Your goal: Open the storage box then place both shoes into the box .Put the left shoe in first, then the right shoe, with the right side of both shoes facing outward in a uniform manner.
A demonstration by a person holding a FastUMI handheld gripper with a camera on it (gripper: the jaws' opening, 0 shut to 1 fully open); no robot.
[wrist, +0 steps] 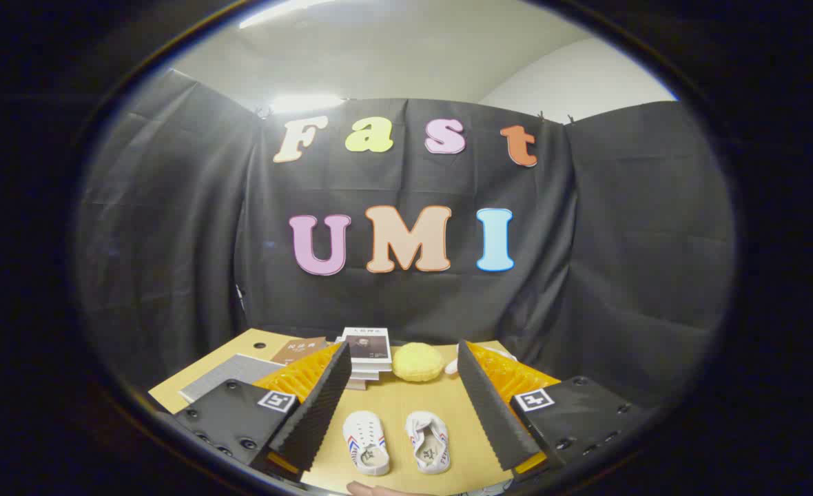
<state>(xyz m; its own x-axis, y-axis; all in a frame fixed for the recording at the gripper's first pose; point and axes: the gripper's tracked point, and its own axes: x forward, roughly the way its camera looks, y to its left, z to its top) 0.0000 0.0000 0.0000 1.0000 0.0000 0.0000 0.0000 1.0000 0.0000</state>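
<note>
gripper view | gripper (404,386) hung above the wooden table (406,413), its 2 ribbed fingers (317,406) spread wide, gripping nothing | 2 white canvas shoes (397,441) with striped sides lay side by side between the fingers | round yellow cushion (417,362) and stacked books (367,353) sat beyond them | grey textured mat (224,375) lay beside the books

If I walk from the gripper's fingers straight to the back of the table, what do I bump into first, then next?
First the two white shoes, lying side by side between the open fingers, then bare wooden table, then the round yellow cushion, and last the black cloth wall.
</note>
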